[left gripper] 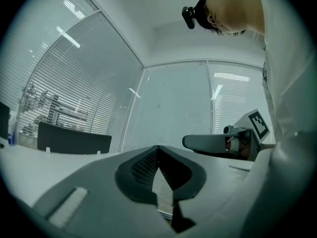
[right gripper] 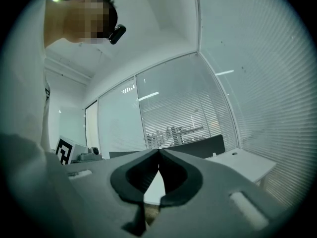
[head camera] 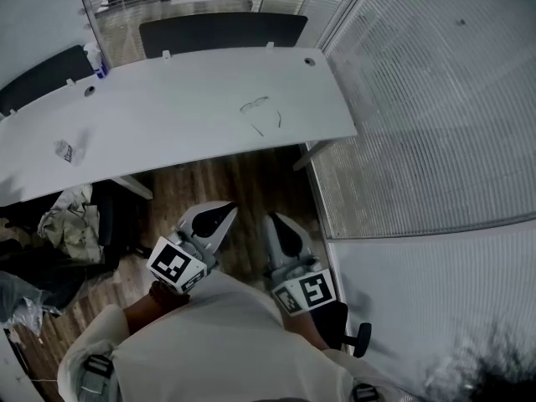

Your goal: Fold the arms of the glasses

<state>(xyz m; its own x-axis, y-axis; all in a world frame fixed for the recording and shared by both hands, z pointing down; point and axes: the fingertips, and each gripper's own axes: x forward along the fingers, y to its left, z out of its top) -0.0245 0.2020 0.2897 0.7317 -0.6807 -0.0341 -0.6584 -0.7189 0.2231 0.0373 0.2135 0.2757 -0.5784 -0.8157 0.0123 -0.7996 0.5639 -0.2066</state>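
One pair of thin-rimmed glasses (head camera: 261,114), arms unfolded, lies on one smooth white desk (head camera: 167,103). Two grey pointed tools, left gripper (head camera: 227,213) and right gripper (head camera: 273,222), both pinched together, empty.

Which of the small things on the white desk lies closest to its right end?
The glasses: they lie near the right end of the desk, arms unfolded; the small packet lies far to the left.

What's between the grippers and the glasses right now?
In the head view, only wooden floor and then bare table separate the left gripper and right gripper from the glasses. Nothing stands in the way.
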